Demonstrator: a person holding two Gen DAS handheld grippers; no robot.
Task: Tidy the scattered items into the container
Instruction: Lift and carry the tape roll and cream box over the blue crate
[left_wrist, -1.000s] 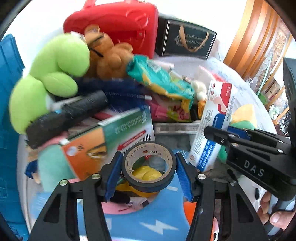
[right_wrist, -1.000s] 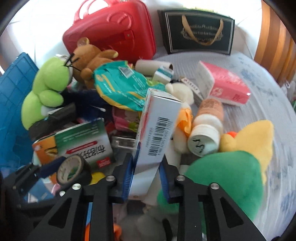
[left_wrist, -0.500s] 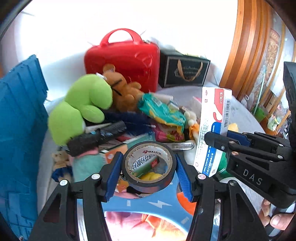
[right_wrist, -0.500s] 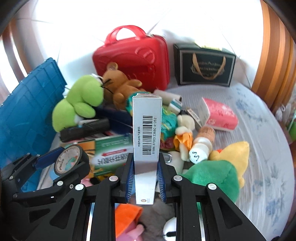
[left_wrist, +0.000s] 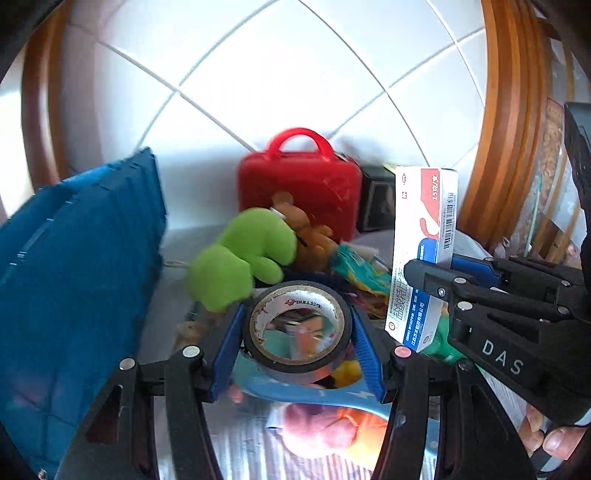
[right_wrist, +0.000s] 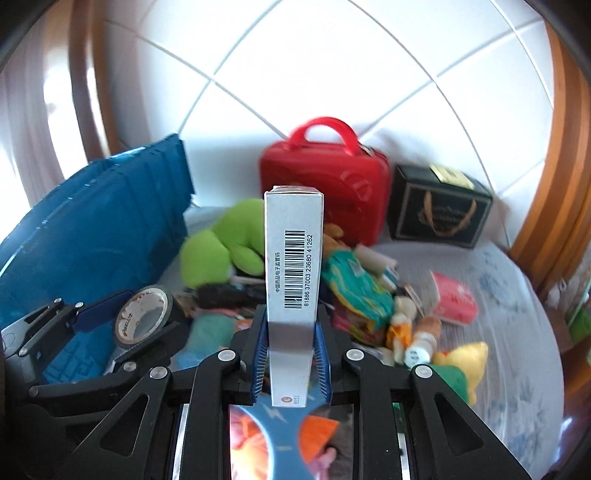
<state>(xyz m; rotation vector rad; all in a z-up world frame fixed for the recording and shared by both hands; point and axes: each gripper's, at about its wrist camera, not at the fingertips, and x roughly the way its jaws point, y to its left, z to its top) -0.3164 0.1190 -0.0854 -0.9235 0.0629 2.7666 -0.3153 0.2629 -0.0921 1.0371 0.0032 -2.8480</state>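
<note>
My left gripper (left_wrist: 297, 332) is shut on a roll of black tape (left_wrist: 295, 325), held above the pile with its blue pads against both sides. The roll of black tape (right_wrist: 142, 317) and left gripper (right_wrist: 125, 321) also show at the left of the right wrist view. My right gripper (right_wrist: 290, 354) is shut on a white medicine box (right_wrist: 293, 273) that stands upright, barcode facing me. That medicine box (left_wrist: 421, 251) and right gripper (left_wrist: 439, 273) appear at the right of the left wrist view. A blue crate (left_wrist: 74, 280) stands at the left.
On the patterned cloth (right_wrist: 517, 332) lie a green plush (right_wrist: 225, 243), a brown bear (left_wrist: 314, 232), a teal packet (right_wrist: 354, 284), a pink pack (right_wrist: 452, 299) and a yellow-green plush (right_wrist: 458, 365). A red case (right_wrist: 325, 181) and black gift box (right_wrist: 439, 210) stand at the white tiled wall.
Both grippers have risen well above the pile, each carrying its item. The medicine box has swung from tilted to upright. The view now takes in the wall and more of the blue crate.
</note>
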